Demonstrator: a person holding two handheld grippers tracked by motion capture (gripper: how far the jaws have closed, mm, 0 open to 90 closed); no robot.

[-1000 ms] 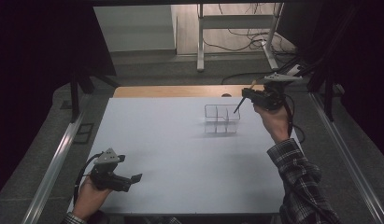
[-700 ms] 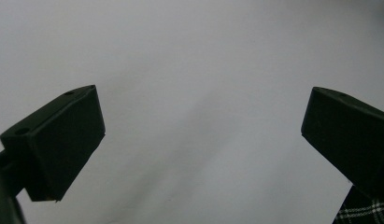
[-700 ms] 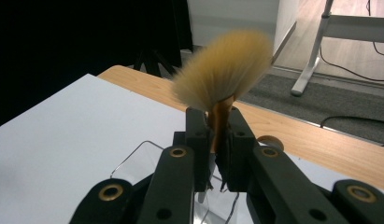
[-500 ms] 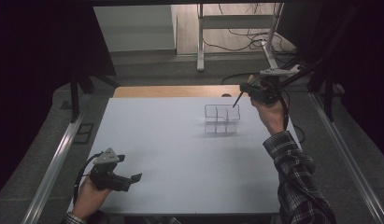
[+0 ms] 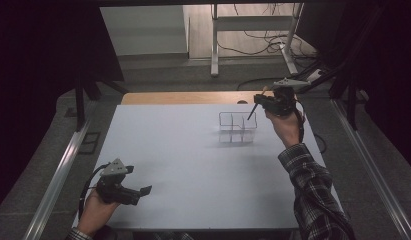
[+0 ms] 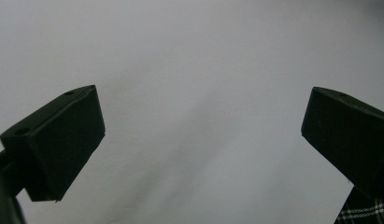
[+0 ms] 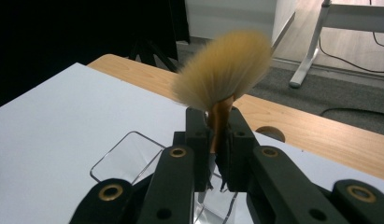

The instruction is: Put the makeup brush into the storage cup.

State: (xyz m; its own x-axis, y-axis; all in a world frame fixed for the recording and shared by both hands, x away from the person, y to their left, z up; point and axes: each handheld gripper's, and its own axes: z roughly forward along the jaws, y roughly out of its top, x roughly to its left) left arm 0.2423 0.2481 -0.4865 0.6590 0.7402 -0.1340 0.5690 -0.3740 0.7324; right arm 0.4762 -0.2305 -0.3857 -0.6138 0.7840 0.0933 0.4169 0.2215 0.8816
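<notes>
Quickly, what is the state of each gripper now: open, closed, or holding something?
Left gripper: open, holding nothing, over the white table.
Right gripper: closed on a makeup brush, above the clear organizer.

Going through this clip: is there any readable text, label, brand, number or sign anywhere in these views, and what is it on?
None: no words, numbers, brands or signs can be read.
The makeup brush clamped in the right gripper bears no visible print on its bristles or ferrule.
The clear divided organizer, the white table and the left gripper are all unmarked.
</notes>
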